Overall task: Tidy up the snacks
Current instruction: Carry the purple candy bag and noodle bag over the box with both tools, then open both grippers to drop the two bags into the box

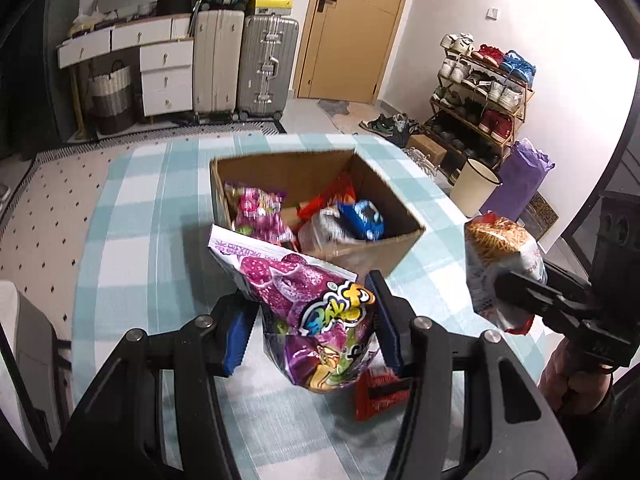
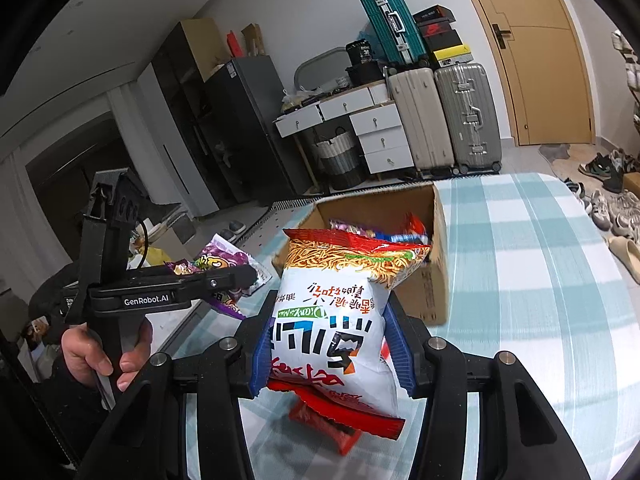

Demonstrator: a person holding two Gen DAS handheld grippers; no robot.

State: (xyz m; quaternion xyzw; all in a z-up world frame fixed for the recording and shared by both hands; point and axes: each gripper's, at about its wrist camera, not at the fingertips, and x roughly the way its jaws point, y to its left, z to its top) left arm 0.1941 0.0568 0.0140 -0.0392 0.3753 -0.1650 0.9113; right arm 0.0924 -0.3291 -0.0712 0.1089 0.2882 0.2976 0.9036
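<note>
My left gripper [image 1: 312, 320] is shut on a purple snack bag [image 1: 304, 300] and holds it above the table, just in front of the open cardboard box [image 1: 396, 248]. My right gripper [image 2: 330, 344] is shut on a white and red noodle snack bag [image 2: 340, 312], held up to the right of the box [image 2: 440, 280]. That bag also shows in the left wrist view [image 1: 500, 256], and the purple bag in the right wrist view [image 2: 224, 264]. The box holds several snack packs. A small red packet [image 1: 376, 398] lies on the table beneath the grippers; it also shows in the right wrist view [image 2: 328, 424].
The table wears a blue and white checked cloth [image 1: 140, 220]. Beyond it stand suitcases [image 1: 264, 64], a white drawer unit [image 1: 164, 76], a door [image 1: 356, 28], a shoe rack [image 1: 480, 92] and a cream bin [image 1: 476, 192].
</note>
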